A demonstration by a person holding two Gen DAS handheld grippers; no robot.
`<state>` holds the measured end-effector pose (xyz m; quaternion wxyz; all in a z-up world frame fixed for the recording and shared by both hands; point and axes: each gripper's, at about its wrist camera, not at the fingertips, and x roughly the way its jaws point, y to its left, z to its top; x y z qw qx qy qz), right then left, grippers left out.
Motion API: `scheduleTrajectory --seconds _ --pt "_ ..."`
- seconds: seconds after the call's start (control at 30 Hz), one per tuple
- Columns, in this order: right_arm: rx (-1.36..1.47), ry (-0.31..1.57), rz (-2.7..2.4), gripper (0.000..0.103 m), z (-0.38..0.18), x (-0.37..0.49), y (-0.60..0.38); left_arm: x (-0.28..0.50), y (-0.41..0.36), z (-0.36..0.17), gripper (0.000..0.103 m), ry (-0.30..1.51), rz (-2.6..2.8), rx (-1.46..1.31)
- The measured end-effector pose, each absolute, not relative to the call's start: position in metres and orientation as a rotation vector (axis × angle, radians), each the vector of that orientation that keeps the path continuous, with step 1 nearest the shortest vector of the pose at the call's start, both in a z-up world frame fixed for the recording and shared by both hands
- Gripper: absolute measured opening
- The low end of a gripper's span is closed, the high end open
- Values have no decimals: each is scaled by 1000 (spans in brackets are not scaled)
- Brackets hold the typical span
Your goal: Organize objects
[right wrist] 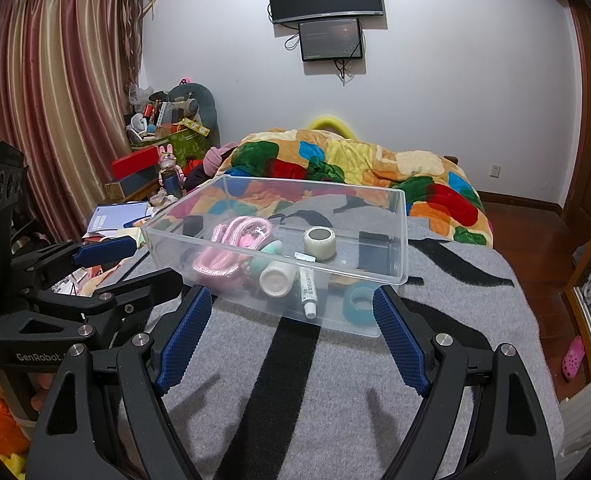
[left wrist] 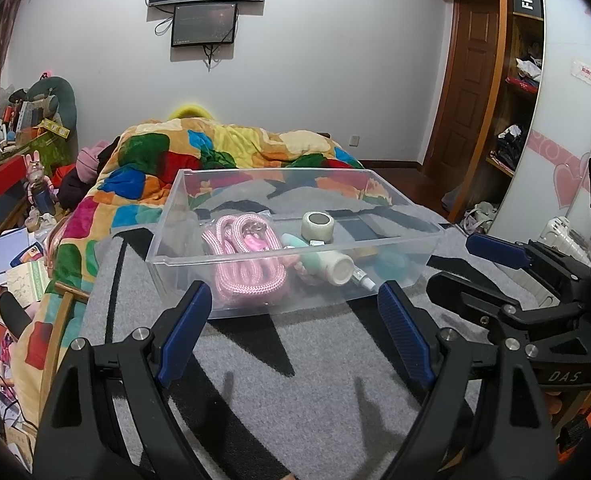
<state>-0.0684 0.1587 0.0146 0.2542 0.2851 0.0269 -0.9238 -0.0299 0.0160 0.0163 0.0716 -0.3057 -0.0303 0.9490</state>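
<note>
A clear plastic bin (left wrist: 183, 258) (right wrist: 399, 224) stands on the grey and black blanket (left wrist: 295, 360) (right wrist: 315, 380). In it lie a pink rope (left wrist: 251, 276) (right wrist: 219, 256), a white tape roll (left wrist: 317, 226) (right wrist: 320, 242), a white and green bottle (left wrist: 331, 266) (right wrist: 277, 274), a small tube (right wrist: 308, 292) and a teal tape roll (right wrist: 360, 304). My left gripper (left wrist: 295, 308) is open and empty just before the bin. My right gripper (right wrist: 291, 308) is open and empty, also just before the bin. Each gripper shows in the other's view, the right one (left wrist: 491, 264) and the left one (right wrist: 131, 264).
A colourful quilt (left wrist: 231, 152) (right wrist: 355, 160) lies piled behind the bin. Books, boxes and toys (left wrist: 19, 208) (right wrist: 155, 160) clutter the left side of the bed. A wardrobe (left wrist: 515, 80) stands to the right, a wooden floor (right wrist: 535, 240) beyond the bed.
</note>
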Motion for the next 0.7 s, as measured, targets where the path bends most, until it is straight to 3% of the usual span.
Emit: scheduleTrajectory --seconds 0.7 --pt "777 65 -2509 83 13 -67 158 -31 14 15 86 -93 2844 -927"
